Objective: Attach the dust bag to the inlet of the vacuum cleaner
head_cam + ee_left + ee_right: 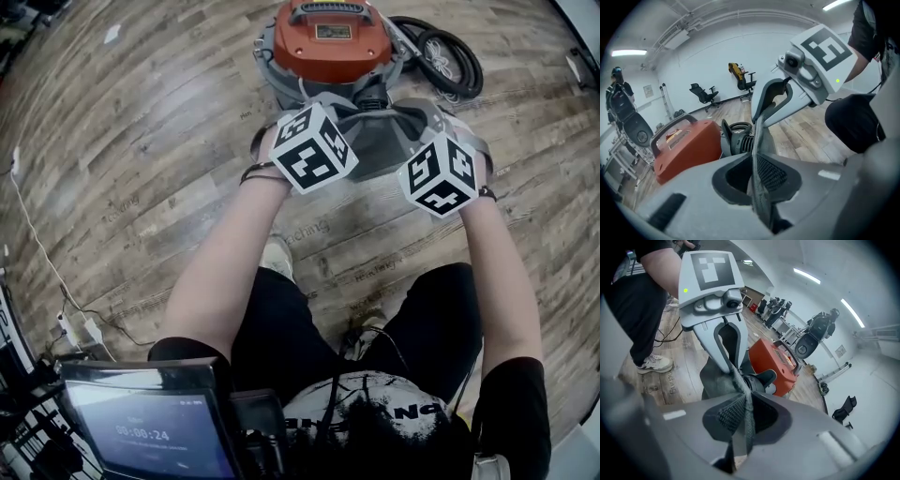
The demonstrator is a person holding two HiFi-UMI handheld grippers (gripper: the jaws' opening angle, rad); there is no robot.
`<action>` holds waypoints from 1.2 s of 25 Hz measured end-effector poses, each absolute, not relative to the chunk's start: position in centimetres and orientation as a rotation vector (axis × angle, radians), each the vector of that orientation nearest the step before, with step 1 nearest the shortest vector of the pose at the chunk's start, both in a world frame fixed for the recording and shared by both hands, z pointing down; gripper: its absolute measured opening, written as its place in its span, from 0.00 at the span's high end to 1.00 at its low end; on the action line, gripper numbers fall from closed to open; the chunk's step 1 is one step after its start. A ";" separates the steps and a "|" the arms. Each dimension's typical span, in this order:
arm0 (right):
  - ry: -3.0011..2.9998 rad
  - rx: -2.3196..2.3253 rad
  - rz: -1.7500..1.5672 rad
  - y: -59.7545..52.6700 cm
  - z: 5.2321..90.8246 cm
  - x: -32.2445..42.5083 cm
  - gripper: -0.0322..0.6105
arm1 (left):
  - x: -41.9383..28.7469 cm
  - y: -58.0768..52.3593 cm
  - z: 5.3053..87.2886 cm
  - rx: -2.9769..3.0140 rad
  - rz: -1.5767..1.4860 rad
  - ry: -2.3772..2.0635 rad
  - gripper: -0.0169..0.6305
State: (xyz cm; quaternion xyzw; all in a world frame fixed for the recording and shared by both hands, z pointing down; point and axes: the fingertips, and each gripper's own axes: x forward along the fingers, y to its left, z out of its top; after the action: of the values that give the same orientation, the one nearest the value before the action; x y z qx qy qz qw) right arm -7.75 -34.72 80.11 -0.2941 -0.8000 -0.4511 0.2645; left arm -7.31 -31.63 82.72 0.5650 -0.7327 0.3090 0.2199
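Bright, even indoor light, all shadows soft. Overhead strip lights [628, 52] in both tool views, slightly blown out against the white ceiling. Pale sheen on wooden floor [178, 94] in head view, faint shadow under the legs. Heavy fisheye throughout: bent floorboards, curved walls, black vignette at corners. Soft focus on the grey housing nearest the lens of left tool [757, 159] and right tool [745, 420]. Sharper on dust bag [715, 376] weave. Hazy, low-contrast background. Bluish glow from tablet screen [155, 431]. Crisp edges on marker cubes [314, 148].
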 end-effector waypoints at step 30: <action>-2.654 -0.836 -0.829 -32.9 72.0 -6.5 0.94 | -6.5 -28.5 74.4 1.636 0.527 -2.422 0.97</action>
State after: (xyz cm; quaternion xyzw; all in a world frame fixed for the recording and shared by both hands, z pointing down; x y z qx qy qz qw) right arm -6.49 -32.87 72.05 -0.2859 -0.9077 -0.2834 0.1186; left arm -6.53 -28.55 74.42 0.5487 -0.8126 0.1769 0.0857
